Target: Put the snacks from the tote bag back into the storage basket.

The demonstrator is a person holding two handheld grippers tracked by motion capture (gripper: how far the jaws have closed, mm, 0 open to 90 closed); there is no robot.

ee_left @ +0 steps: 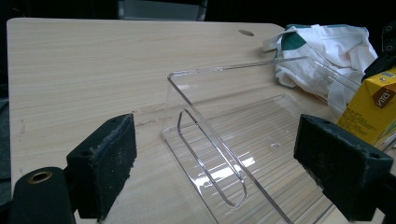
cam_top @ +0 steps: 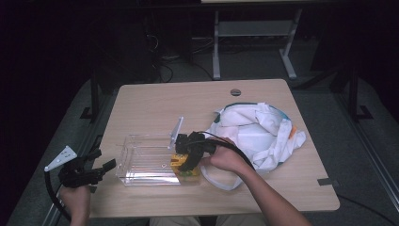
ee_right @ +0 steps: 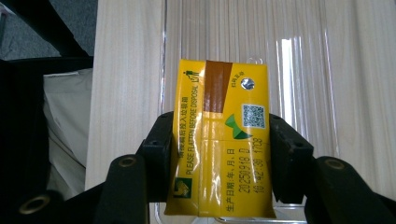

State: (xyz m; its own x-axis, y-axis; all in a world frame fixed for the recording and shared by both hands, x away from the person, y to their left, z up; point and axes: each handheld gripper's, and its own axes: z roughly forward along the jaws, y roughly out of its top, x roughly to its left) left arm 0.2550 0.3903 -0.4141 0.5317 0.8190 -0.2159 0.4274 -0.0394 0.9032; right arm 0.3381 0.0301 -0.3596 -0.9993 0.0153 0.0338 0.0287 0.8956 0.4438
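Right gripper: held in the person's right hand at the near right corner of the clear tray; in the right gripper view its two black pads press against the two sides of the yellow drink carton, so it is clamped on the carton.
Yellow drink carton: stands upright between the right gripper's jaws, inside the right end of the tray; its top face with a brown strip, a foil-sealed straw hole and a printed code faces the right gripper's camera.
Clear tray: a see-through plastic bin on the near middle of the table, with a ribbed floor and a slot handle in its end wall; a transparent flap rises at its far right corner.
Left gripper: held in the left hand off the table's near left edge, apart from the tray; its jaws stand wide with nothing between them.
White cloth bag: lies crumpled on the table just right of the tray, behind the right hand.
Table: light wood top with a round cable hole near its far edge.
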